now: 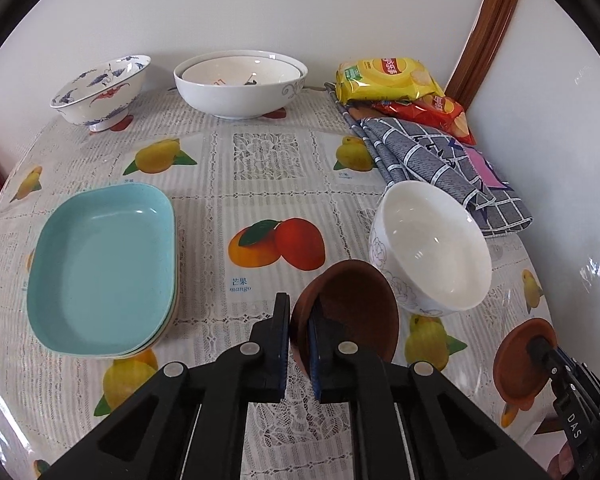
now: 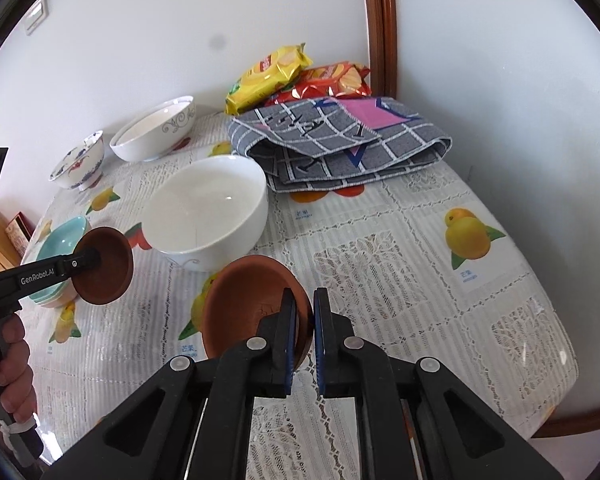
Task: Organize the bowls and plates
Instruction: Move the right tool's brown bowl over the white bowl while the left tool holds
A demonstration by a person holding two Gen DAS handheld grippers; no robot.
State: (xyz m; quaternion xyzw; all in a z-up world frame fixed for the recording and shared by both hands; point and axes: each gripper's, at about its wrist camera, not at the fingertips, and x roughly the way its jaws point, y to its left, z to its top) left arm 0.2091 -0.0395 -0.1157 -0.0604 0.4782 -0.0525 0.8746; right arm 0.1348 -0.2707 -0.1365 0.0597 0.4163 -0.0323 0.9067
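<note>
My left gripper (image 1: 300, 320) is shut on the rim of a small brown dish (image 1: 352, 312) and holds it tilted above the table; the same dish shows in the right wrist view (image 2: 108, 268). My right gripper (image 2: 304, 316) is shut on the rim of a second brown dish (image 2: 248, 300), also seen at the lower right of the left wrist view (image 1: 520, 360). A white bowl (image 1: 432, 248) (image 2: 208, 216) stands between the two dishes. A stack of turquoise plates (image 1: 104, 268) (image 2: 60, 244) lies at the left.
A blue-patterned bowl (image 1: 100, 88) and two nested white bowls (image 1: 240, 84) stand at the back by the wall. Snack bags (image 1: 388, 76) and a folded grey cloth (image 1: 440, 160) lie at the back right. The fruit-print tablecloth (image 1: 260, 184) covers the round table.
</note>
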